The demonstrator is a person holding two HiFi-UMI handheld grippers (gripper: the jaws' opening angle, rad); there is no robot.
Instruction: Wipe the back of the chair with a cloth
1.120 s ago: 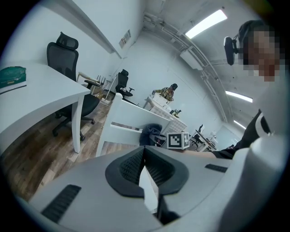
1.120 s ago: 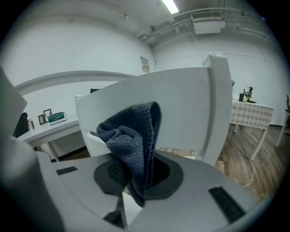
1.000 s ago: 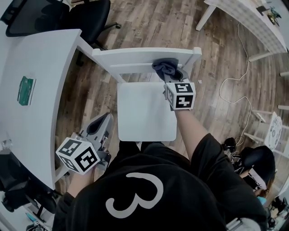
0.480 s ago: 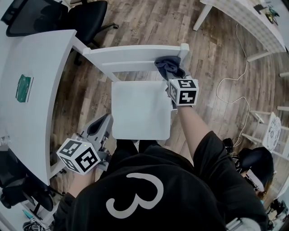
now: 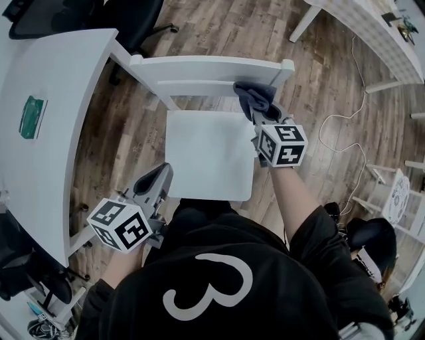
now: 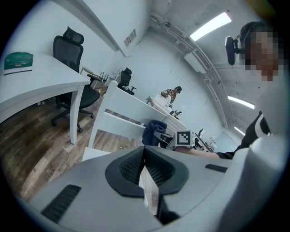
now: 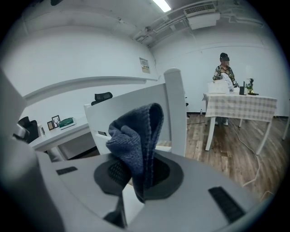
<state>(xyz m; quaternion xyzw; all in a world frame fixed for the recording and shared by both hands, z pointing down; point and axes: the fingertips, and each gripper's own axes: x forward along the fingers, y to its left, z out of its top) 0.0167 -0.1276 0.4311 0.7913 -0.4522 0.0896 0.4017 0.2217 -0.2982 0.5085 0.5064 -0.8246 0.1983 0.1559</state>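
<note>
Right gripper [image 5: 261,114] still clamps blue cloth [image 5: 252,97] against the chair back [image 5: 199,67]; left gripper [image 5: 153,180] stays closed, empty; only gripper views show a bystander [image 7: 225,69].

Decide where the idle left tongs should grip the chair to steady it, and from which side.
Probably the top rail near its left end, from above: it is a thin flat slat, bare there, while the right tongs hold the cloth near its right end.

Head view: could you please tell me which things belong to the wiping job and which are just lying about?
Job: blue cloth, white chair, right tongs.
Lying about: green book, white desk, black office chair, floor cable.
</note>
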